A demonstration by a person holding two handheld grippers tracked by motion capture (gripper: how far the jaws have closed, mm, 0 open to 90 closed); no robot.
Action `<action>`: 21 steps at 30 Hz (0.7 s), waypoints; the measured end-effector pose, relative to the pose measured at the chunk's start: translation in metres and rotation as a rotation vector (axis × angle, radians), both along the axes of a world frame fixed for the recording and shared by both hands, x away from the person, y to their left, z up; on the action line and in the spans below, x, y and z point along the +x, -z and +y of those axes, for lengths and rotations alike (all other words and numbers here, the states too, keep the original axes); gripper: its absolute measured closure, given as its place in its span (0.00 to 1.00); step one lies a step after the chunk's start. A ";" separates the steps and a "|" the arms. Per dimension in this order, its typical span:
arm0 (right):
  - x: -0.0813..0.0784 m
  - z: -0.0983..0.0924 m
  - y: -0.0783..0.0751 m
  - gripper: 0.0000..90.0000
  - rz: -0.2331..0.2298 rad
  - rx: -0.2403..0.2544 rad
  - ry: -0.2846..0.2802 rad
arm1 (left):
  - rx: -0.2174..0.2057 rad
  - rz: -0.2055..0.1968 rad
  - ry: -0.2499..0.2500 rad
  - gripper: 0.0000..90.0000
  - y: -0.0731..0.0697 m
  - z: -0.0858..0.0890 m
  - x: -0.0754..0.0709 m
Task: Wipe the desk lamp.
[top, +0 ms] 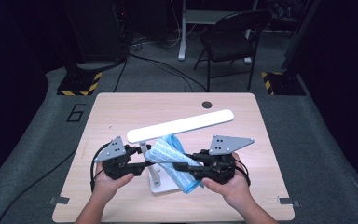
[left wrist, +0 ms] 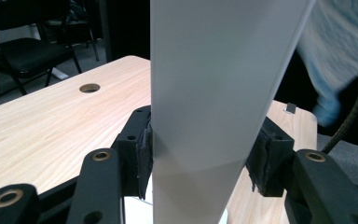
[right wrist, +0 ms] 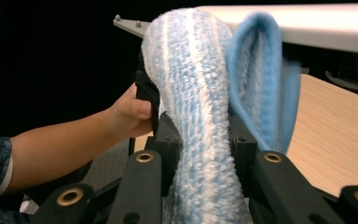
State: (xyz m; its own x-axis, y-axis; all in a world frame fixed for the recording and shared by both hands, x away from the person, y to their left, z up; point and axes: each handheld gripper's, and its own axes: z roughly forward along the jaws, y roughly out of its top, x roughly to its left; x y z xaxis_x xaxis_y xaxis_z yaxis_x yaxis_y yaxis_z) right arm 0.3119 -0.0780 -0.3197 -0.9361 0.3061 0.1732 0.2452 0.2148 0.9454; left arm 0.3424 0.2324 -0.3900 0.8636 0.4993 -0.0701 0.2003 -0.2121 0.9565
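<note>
Your left tool (top: 142, 163) braces the white desk lamp's stem (left wrist: 205, 116) at centre frame, pads flanking it, steadying it. Your right tool (top: 186, 167) clenches the blue-and-white striped microfibre cloth (top: 170, 156) beneath the lamp's long white head (top: 182, 125), ready for wiping.

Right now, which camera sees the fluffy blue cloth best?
The right gripper view: the blue cloth stands close and sharp, pinched in the right gripper. The high view shows it small, under the white lamp bar. The left gripper view catches just a blurry corner.

A black folding chair (top: 228, 35) — beyond the wooden table (top: 121, 112).
</note>
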 end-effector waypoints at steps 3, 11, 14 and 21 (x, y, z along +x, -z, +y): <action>0.001 -0.002 0.006 0.79 0.008 0.017 0.000 | -0.022 -0.008 0.003 0.54 0.001 0.002 0.001; 0.001 -0.007 0.021 0.79 -0.012 0.040 0.012 | -0.024 -0.004 0.003 0.54 0.002 0.004 0.001; 0.001 -0.010 0.026 0.79 -0.013 0.054 0.020 | -0.027 0.000 0.005 0.53 0.003 0.003 0.000; 0.003 -0.022 0.045 0.79 -0.014 0.072 0.061 | -0.030 0.000 0.005 0.52 0.005 0.003 -0.001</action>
